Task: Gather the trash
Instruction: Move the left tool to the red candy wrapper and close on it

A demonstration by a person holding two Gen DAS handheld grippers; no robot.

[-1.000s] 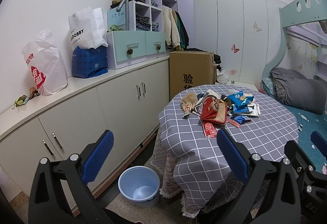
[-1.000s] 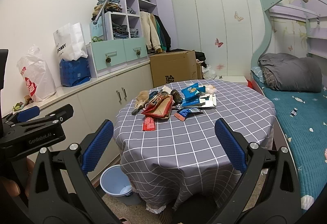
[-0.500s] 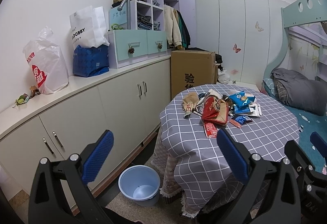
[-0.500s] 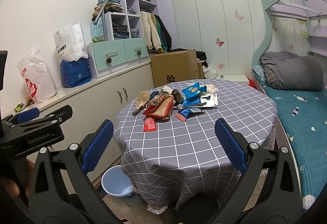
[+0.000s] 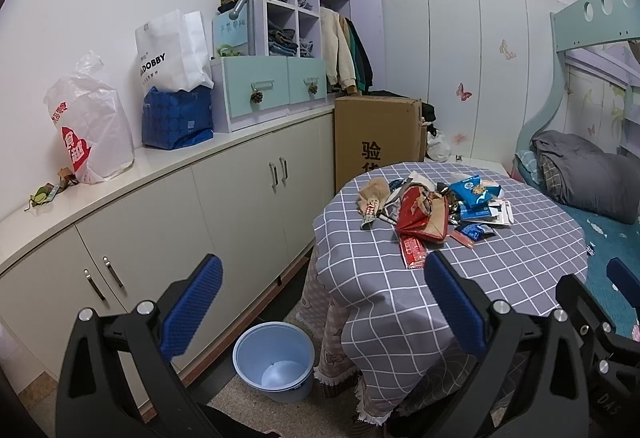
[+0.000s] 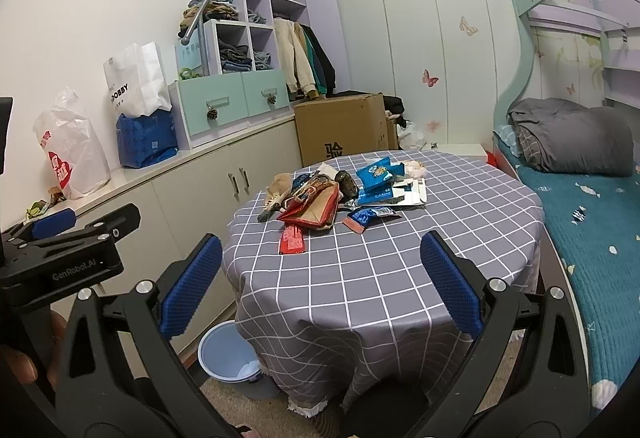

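Observation:
A heap of wrappers [image 5: 428, 206] [image 6: 340, 194] lies on a round table with a grey checked cloth [image 5: 500, 262] [image 6: 400, 258]: red and brown packets, blue snack bags, white paper. A flat red wrapper [image 5: 412, 252] [image 6: 292, 240] lies nearest me. A light blue bin [image 5: 274, 360] [image 6: 228, 356] stands on the floor at the table's left foot. My left gripper [image 5: 324, 302] is open and holds nothing, well short of the table. My right gripper [image 6: 320, 282] is open too, hovering before the table's near edge.
White cabinets with a long counter [image 5: 160, 174] run along the left wall, carrying bags and drawer units. A cardboard box [image 5: 378, 136] stands behind the table. A bed with a teal cover [image 6: 592, 222] lies to the right. A hand [image 6: 24, 362] holds the left gripper.
Both grippers have drifted slightly forward and toward the table. Their fingers stay apart and nothing on the table has moved.

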